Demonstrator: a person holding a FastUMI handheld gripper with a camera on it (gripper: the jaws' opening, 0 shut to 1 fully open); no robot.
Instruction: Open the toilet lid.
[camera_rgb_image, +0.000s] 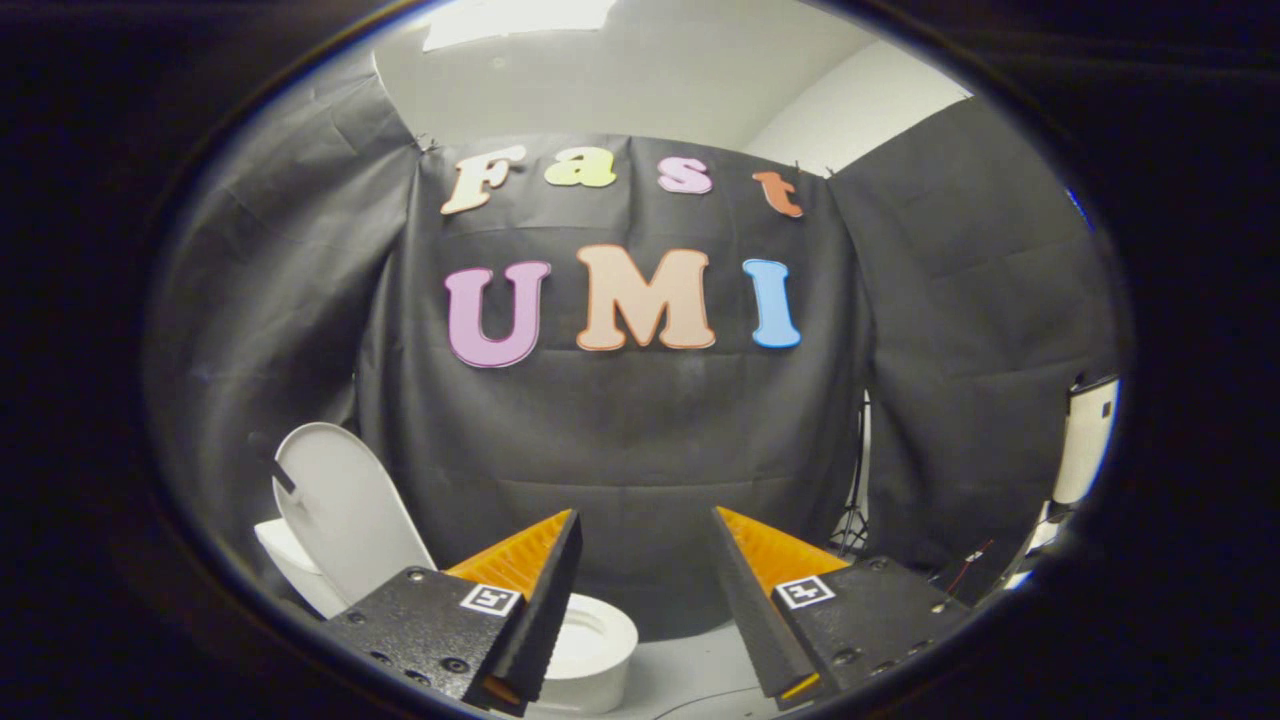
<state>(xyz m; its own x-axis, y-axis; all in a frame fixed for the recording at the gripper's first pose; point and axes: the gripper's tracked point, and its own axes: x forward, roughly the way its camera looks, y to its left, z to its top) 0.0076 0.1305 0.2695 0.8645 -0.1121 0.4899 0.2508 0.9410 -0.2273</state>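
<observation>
White hard plastic toilet lid (340, 515) at lower left of frame already stands upright over the bowl (590, 640); stiff, light, smooth, hinged. Your hand-held gripper (645, 525) is spread, pinching nothing. If you touch it, take the free rim edge.

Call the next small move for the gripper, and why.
Probably just back away and stop. The toilet lid already stands upright behind the bowl, so the opening looks done. The gripper is open and empty, its fingers spread ahead of the bowl.
</observation>
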